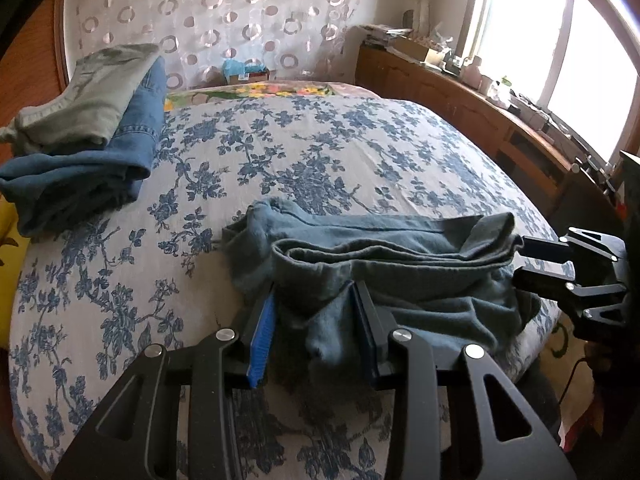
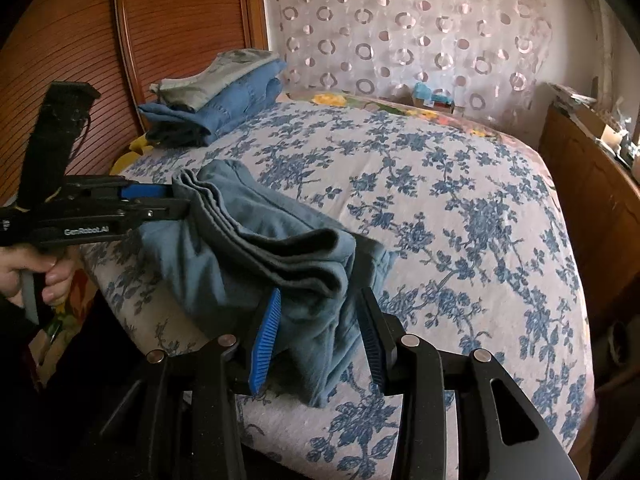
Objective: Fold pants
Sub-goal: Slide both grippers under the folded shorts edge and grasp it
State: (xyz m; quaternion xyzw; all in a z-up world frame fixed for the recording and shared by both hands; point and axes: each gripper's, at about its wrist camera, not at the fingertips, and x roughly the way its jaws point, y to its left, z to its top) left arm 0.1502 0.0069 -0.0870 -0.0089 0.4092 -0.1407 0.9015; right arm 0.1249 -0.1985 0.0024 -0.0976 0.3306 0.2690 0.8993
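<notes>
The soft, limp grey-blue cotton pants point(image 1: 384, 264), folded near the bed's point(image 1: 320, 152) front edge, are clamped at both ends by left tool point(image 1: 316, 312) and right tool point(image 2: 320, 316).

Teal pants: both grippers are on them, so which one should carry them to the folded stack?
Left, probably. The left gripper grips the teal pants on the side nearer the folded stack; the right gripper is farther.

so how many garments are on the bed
3 visible: the teal pants at the near edge between both grippers, and folded jeans with a grey-green garment stacked on top, far left corner. More may hide underneath.
</notes>
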